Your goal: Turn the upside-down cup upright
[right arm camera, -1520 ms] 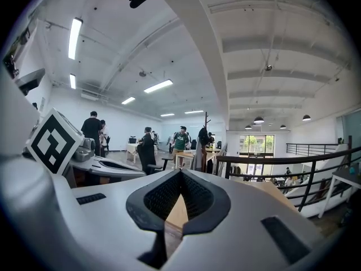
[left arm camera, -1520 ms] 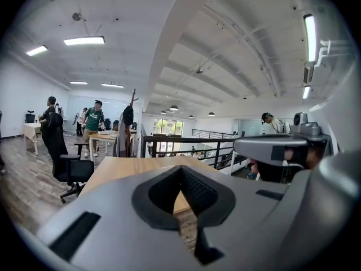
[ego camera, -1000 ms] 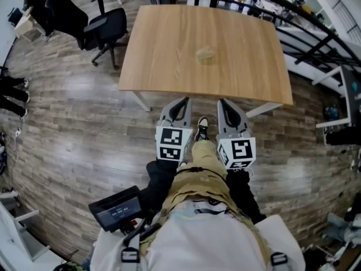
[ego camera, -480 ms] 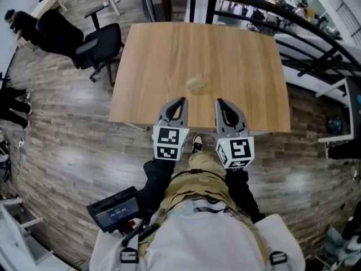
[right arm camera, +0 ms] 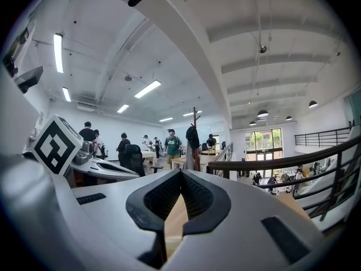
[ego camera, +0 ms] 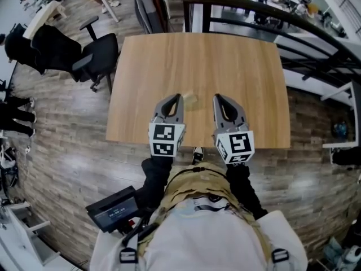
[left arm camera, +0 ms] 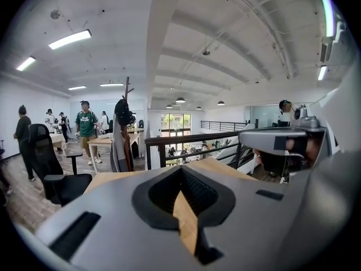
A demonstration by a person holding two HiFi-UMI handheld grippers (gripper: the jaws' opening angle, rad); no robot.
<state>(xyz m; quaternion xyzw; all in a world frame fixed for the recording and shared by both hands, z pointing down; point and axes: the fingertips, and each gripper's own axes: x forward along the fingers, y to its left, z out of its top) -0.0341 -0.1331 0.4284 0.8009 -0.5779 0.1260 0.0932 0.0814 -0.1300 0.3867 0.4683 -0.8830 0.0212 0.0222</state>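
Near the cup (ego camera: 190, 99), left gripper (ego camera: 177, 97) and right gripper (ego camera: 217, 97) hover closed.

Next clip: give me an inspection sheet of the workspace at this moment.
Surface: wooden table, light top.
Job's things: small tan cup on the table, beside the left tongs' tip in the head view; too small to tell which way up.
Clutter: nothing seen.
Grippers: left tongs and right tongs both shut, nothing between them, above the table's near part.
Cables: nothing seen.
Surroundings: black office chair left of the table, dark railing behind it, plank floor.
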